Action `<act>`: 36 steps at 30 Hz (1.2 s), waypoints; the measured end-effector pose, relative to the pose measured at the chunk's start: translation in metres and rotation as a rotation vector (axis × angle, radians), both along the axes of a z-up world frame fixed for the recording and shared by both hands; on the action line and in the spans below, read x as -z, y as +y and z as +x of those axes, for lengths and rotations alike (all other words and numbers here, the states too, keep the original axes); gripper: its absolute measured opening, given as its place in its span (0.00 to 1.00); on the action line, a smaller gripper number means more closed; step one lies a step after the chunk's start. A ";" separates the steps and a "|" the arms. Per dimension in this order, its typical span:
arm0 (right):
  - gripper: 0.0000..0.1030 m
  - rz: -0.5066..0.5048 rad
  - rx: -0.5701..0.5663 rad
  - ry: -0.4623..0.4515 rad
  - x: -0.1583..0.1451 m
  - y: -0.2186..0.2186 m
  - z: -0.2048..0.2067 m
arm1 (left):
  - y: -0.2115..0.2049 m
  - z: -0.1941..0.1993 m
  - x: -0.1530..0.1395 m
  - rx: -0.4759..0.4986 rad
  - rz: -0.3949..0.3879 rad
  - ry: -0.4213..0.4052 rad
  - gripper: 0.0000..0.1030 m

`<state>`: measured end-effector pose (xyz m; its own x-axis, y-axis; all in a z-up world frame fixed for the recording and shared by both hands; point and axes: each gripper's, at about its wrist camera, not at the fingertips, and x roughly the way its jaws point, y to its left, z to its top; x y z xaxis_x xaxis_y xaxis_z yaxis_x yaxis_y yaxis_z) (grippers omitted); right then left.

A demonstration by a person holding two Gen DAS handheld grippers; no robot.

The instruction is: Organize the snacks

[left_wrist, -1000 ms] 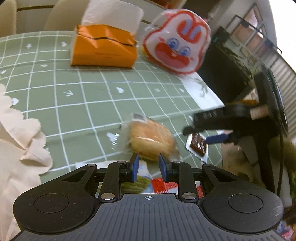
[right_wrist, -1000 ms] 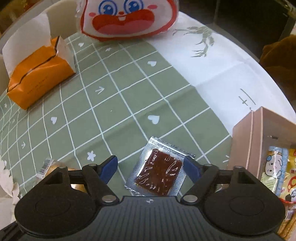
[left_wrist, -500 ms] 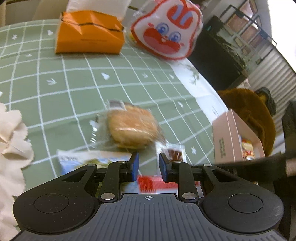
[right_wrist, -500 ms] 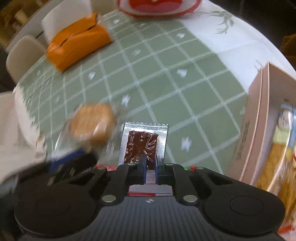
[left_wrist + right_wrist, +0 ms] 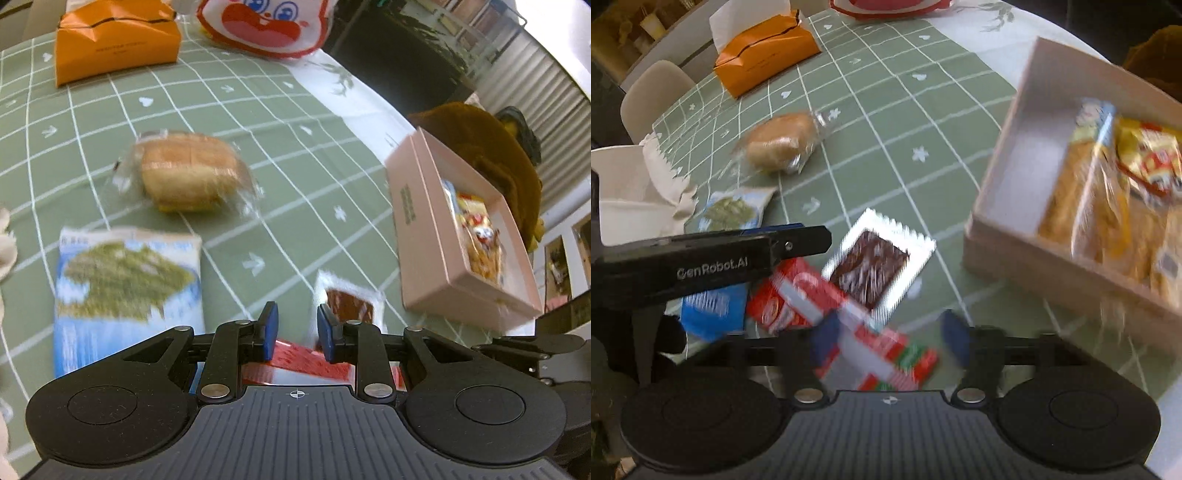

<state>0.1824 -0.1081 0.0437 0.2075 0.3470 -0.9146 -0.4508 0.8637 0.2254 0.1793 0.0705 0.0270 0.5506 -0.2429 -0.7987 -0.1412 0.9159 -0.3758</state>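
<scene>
Outside the one pink box (image 5: 1004,155) we count four loose snacks: one wrapped bun (image 5: 781,142), one blue-green packet (image 5: 125,280), one foil-edged brown bar (image 5: 875,267) and one red packet (image 5: 798,295). Inside it, at least two packets (image 5: 1108,206) show.

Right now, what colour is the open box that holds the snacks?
Pale pink; the box shows best in the left wrist view.

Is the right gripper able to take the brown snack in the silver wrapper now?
Probably yes. The right gripper is opening, and the silver-wrapped brown snack lies flat just ahead. Only a red packet overlaps its near edge, so the approach may nudge that.
</scene>
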 end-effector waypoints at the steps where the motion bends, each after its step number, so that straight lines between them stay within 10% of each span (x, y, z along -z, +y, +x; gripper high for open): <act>1: 0.69 -0.007 -0.008 -0.020 0.000 -0.001 -0.005 | -0.002 -0.005 0.000 -0.003 0.002 0.004 0.27; 14: 0.67 -0.026 0.140 -0.135 0.004 0.032 0.007 | 0.014 -0.052 -0.041 -0.154 0.174 -0.026 0.27; 21: 0.43 -0.066 0.068 -0.174 0.001 0.041 -0.002 | 0.017 -0.058 -0.039 -0.149 0.094 -0.019 0.27; 36: 0.38 -0.163 0.167 -0.200 0.004 -0.070 -0.043 | -0.031 -0.064 0.000 -0.074 -0.102 0.108 0.27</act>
